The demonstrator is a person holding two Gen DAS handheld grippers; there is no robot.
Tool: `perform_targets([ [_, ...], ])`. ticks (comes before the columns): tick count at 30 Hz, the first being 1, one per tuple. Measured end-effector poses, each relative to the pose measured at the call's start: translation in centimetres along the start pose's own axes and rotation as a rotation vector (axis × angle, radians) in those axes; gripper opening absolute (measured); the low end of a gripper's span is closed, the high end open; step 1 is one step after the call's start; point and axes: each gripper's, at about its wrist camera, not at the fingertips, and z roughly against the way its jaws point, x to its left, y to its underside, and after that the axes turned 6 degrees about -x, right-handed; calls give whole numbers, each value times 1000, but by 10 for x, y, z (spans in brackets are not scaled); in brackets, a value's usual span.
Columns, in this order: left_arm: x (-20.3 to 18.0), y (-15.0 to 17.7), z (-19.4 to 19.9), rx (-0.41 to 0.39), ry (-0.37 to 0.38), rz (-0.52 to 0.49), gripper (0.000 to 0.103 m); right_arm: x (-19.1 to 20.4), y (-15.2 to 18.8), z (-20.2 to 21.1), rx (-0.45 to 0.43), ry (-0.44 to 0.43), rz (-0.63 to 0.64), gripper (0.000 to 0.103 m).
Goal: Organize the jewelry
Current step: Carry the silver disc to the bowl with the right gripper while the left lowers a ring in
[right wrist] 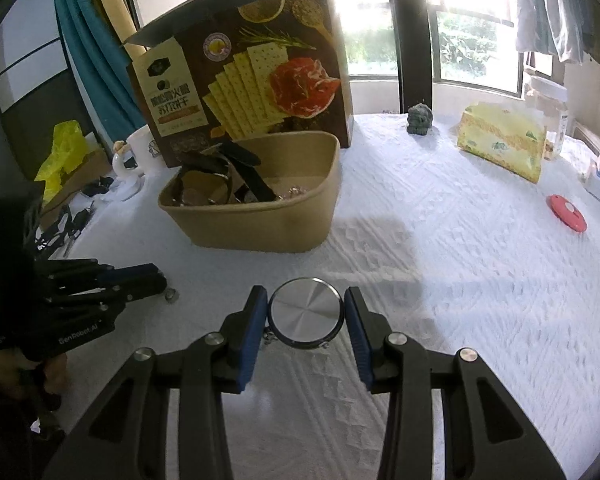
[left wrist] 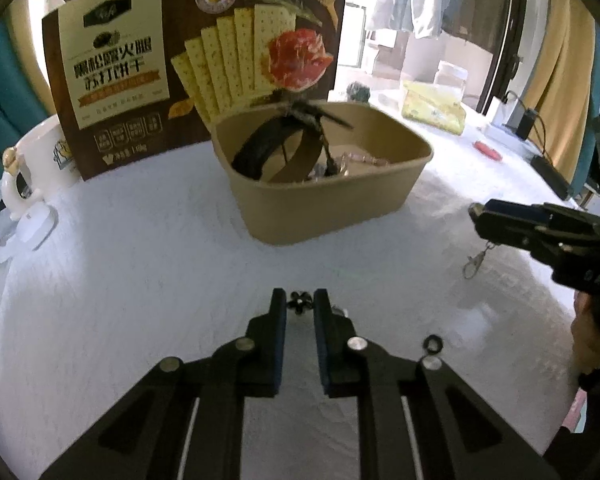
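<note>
A tan paper bowl point(left wrist: 324, 196) point(right wrist: 260, 220) sits mid-table with black straps, a bracelet and other jewelry inside. My left gripper point(left wrist: 300, 304) is shut on a small black flower-shaped piece point(left wrist: 300, 303), held low over the white cloth. A small black ring point(left wrist: 434, 345) lies just right of it. My right gripper point(right wrist: 306, 312) is shut on a round silver disc point(right wrist: 305, 313) with a short chain and clasp point(left wrist: 476, 258) hanging under it. The right gripper also shows in the left wrist view point(left wrist: 480, 216), the left one in the right wrist view point(right wrist: 156, 280).
A brown cracker box point(left wrist: 188, 64) stands behind the bowl, a white mug point(left wrist: 40, 160) to its left. A yellow tissue pack point(right wrist: 504, 144), a grey figurine point(right wrist: 419, 119) and a red disc point(right wrist: 566, 213) lie to the right. Keys and clutter point(right wrist: 72, 220) lie at the left edge.
</note>
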Motion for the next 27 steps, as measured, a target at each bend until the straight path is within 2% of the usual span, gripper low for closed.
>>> perform_targets([
  [15,-18,-47,29,-137,51,-48,13,12,-35,13,-79,-18,42,38],
  [27,-30,-73,4,-131,84,-76,13,-5,-63,9,-112,-15,33,38],
])
